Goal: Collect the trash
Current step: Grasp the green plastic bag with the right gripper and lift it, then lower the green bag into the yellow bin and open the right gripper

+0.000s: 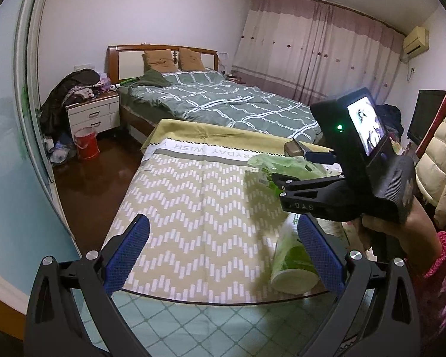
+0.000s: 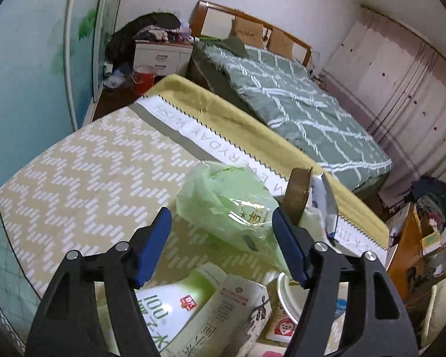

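Note:
A crumpled green plastic bag point(image 2: 223, 205) lies on the patterned table point(image 2: 83, 163), between the open blue pads of my right gripper point(image 2: 223, 232). Whether the pads touch it I cannot tell. Below it lie a green-and-white bottle point(image 2: 175, 306), a white carton point(image 2: 232, 315) and a paper cup point(image 2: 288, 291). In the left wrist view my left gripper point(image 1: 223, 238) is open and empty above the table point(image 1: 193, 196), with a green-and-white cup point(image 1: 294, 264) on its side by the right pad. The right gripper point(image 1: 279, 178) sits over the green bag point(image 1: 279, 162).
A brown tape roll point(image 2: 297, 196) and white packaging point(image 2: 324, 205) stand behind the bag. A bed point(image 1: 217, 101) lies beyond the table, with a nightstand point(image 1: 93, 113) and a red bucket point(image 1: 86, 142) on the dark floor at left. Curtains point(image 1: 312, 56) hang at the far right.

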Action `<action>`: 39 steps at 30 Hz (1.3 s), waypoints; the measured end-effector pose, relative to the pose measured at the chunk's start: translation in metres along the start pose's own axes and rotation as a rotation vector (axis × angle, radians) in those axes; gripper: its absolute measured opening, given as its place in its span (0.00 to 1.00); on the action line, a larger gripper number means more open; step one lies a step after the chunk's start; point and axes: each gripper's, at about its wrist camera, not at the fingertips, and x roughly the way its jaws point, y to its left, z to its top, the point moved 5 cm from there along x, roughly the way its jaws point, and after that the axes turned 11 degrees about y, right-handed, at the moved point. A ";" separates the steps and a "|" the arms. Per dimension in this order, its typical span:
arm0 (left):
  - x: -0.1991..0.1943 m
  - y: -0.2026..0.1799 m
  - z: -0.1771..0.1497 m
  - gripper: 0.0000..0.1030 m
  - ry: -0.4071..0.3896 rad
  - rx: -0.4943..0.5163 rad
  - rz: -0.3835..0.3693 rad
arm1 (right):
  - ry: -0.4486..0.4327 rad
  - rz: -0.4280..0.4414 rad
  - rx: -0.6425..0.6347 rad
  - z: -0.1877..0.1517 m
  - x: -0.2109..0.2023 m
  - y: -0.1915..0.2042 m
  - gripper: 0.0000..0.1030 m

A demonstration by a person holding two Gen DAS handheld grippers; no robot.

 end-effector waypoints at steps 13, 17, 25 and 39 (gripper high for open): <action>0.004 -0.004 -0.003 0.95 0.015 0.003 -0.015 | -0.113 0.117 0.129 -0.002 -0.035 -0.029 0.08; 0.003 -0.012 -0.003 0.95 0.015 0.019 -0.024 | -0.188 0.170 0.162 -0.007 -0.065 -0.037 0.07; 0.007 -0.031 -0.006 0.95 0.029 0.054 -0.042 | -0.298 0.201 0.265 -0.043 -0.120 -0.063 0.07; 0.015 -0.088 -0.015 0.95 0.056 0.154 -0.088 | -0.340 0.012 0.575 -0.167 -0.162 -0.167 0.07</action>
